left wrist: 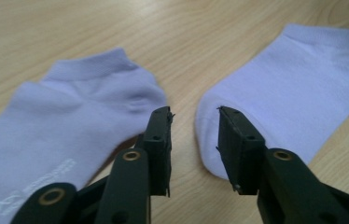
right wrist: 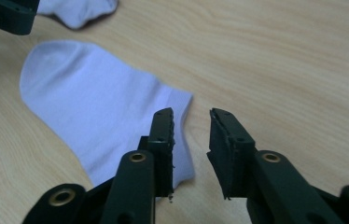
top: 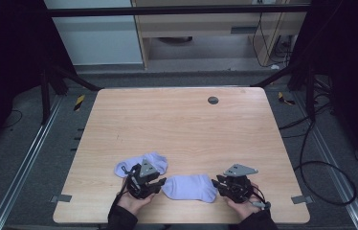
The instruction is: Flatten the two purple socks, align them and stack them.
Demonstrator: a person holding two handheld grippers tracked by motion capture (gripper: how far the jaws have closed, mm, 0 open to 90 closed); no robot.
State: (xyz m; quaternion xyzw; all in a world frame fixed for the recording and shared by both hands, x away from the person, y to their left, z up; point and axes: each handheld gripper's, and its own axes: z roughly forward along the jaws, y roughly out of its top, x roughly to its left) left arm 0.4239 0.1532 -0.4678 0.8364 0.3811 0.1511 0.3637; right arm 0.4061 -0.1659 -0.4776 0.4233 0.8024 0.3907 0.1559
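Two pale lilac ankle socks lie near the table's front edge. One sock (top: 155, 162) (left wrist: 70, 107) lies at the left, partly under my left hand. The other sock (top: 189, 187) (left wrist: 294, 88) (right wrist: 98, 107) lies flat between the two grippers. My left gripper (top: 162, 183) (left wrist: 194, 114) stands open at this sock's toe end, with bare wood showing between its jaws. My right gripper (top: 215, 183) (right wrist: 191, 114) stands open at the sock's cuff end; its left jaw hangs over the cuff edge, and nothing is pinched. A corner of the left gripper (right wrist: 4, 14) shows at the top left of the right gripper view.
The wooden table (top: 182, 124) has a small round dark grommet (top: 213, 100) near its far edge. Metal rails and cables run along the floor on both sides. Shelving stands beyond the table.
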